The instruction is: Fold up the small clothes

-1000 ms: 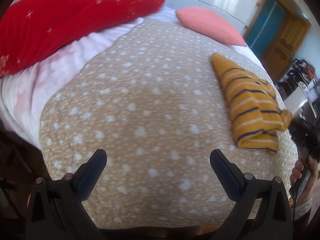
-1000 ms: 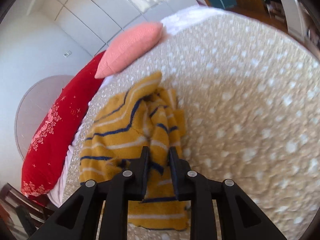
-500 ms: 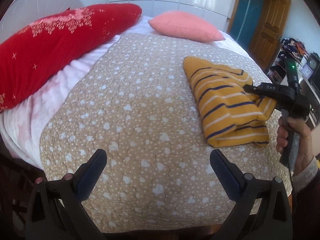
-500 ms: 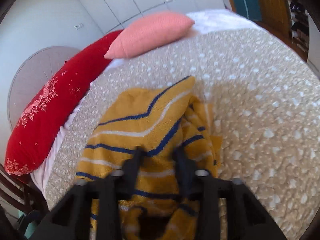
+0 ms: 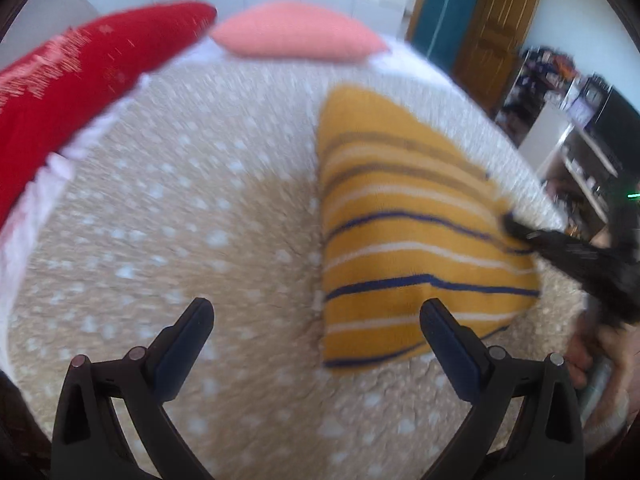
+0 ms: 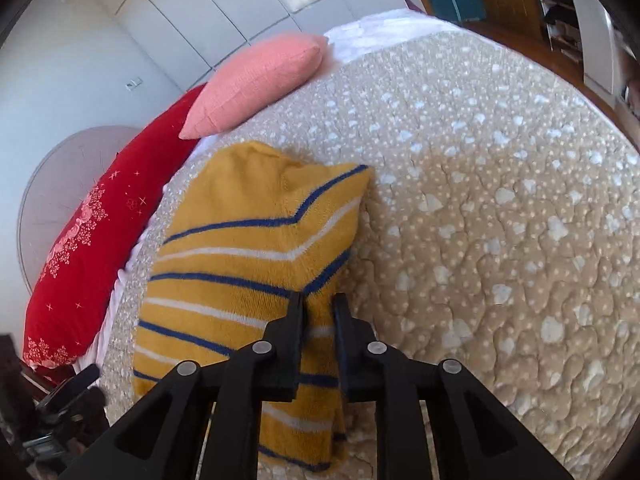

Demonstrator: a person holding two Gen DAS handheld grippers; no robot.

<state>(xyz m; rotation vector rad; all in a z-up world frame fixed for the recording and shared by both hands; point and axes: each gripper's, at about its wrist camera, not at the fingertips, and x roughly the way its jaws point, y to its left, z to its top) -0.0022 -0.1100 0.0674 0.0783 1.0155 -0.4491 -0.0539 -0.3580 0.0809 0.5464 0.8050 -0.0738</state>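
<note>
A mustard sweater [image 5: 400, 240] with navy and white stripes lies folded on the beige spotted bedspread [image 5: 180, 220]. My left gripper [image 5: 316, 308] hovers open over the bed, and its right finger reaches over the sweater's near edge with nothing between the fingers. The picture is blurred. My right gripper [image 6: 319, 300] is shut on a ridge of the sweater [image 6: 248, 248] at its right side, with cloth pinched between the pads. Seen from the left wrist, the right gripper [image 5: 516, 228] comes in from the right onto the sweater's far right edge.
A long red pillow [image 5: 80, 92] and a pink cushion [image 5: 296, 36] lie at the head of the bed. The bed's edge curves off to the right, beyond it a wooden door [image 5: 492, 28] and cluttered shelves [image 5: 580, 120]. A hand [image 5: 588, 352] grips the right tool's handle.
The left gripper swung right towards the sweater, which now fills its view. The right gripper, shut on the cloth, carried a fold across, and the bunched sweater now lies flatter.
</note>
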